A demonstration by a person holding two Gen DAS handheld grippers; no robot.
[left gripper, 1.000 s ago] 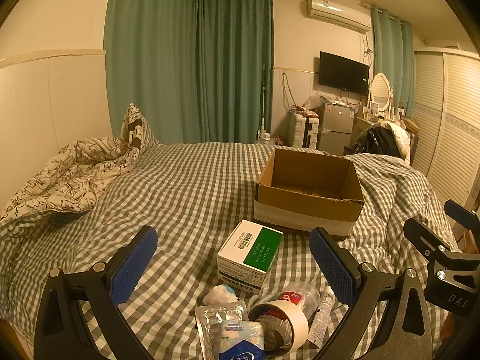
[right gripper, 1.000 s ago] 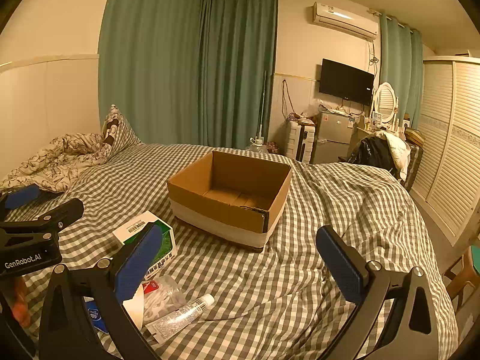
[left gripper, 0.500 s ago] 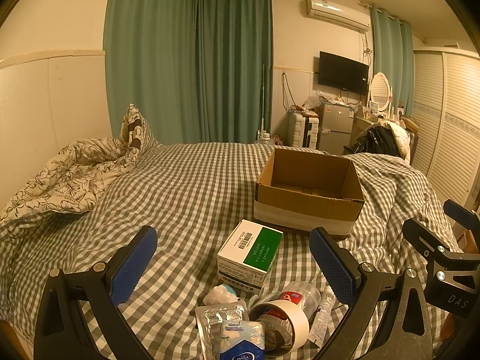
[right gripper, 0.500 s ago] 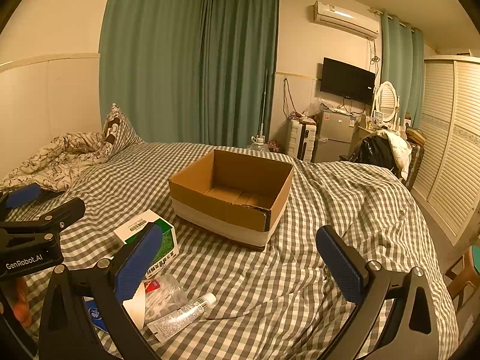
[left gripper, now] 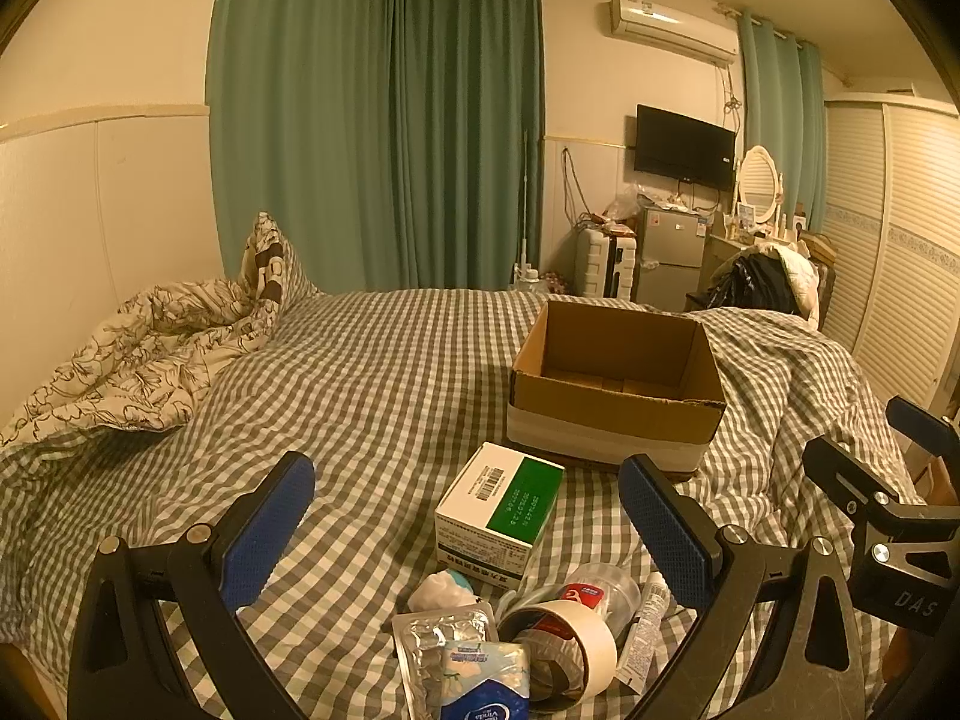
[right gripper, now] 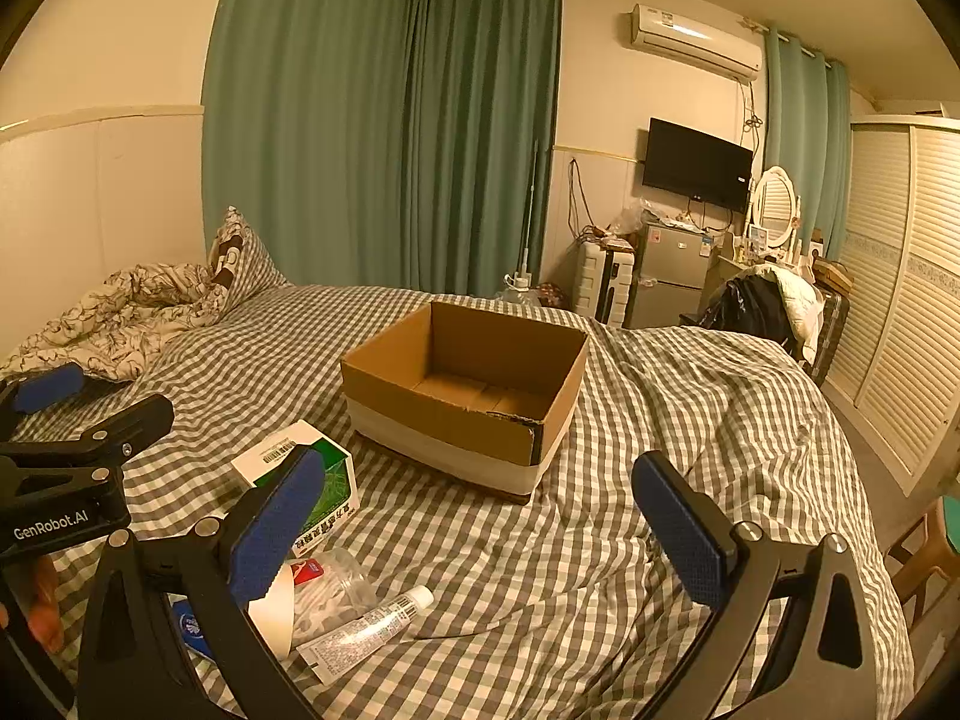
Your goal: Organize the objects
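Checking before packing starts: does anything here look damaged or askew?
The cardboard box has a ragged, torn top edge at its near right corner. The white-and-green carton sits skewed to it. Nothing looks spilled.

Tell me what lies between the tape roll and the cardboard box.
The green-and-white carton sits between the tape roll and cardboard box, seen in the left wrist view.

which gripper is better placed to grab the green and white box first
Left, probably. The left gripper is open with the green and white box framed between its fingers, while the right gripper sees that box off to its left side.
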